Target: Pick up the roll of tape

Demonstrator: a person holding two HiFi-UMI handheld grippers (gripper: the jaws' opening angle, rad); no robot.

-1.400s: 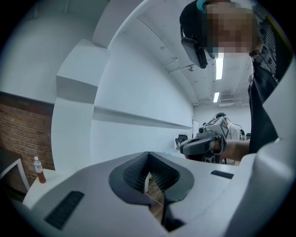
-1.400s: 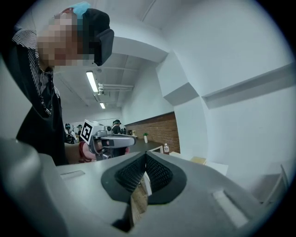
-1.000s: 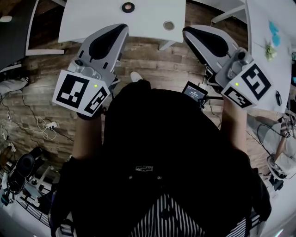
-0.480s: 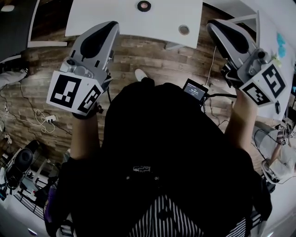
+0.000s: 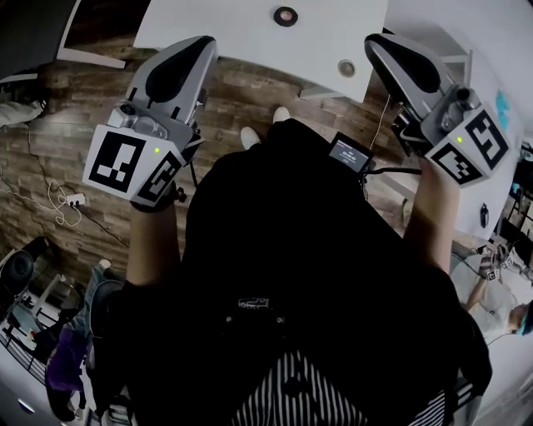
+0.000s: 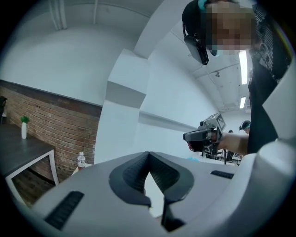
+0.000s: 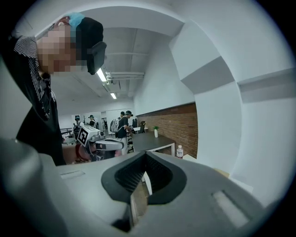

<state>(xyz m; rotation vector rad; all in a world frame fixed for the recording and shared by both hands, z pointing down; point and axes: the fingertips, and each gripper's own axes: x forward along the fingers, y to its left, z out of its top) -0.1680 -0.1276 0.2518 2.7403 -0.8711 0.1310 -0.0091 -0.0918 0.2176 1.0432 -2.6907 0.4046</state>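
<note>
Currently, the roll of tape (image 5: 286, 15) lies flat on the white table (image 5: 225, 25), a dark ring at the top of the head view. It is well apart from both grippers and, across the picture, sits between them. A smaller round object (image 5: 346, 68) rests on the same table near its front edge, apart from the tape. The left gripper (image 6: 148, 154) has its fingers clenched: in the left gripper view the two dark ribbed pads meet at their tips and nothing is gripped between them. The right gripper (image 7: 145, 154) is in the same condition, tips pressed together and no object in the jaws. In the head view, each gripper is held in front of the person's body. The left gripper's tip is over the wooden floor (image 5: 241, 91) just short of the table's front edge. The right gripper's tip shows against the table's right-hand edge. A small device with a lit screen (image 5: 348, 156) hangs at the person's front, close to the right forearm. Both gripper views look out across the room: a brick wall (image 7: 171, 122), a dark table (image 7: 148, 140) carrying a small plant (image 7: 156, 131), and a water bottle (image 7: 179, 151) on a low surface.
</note>
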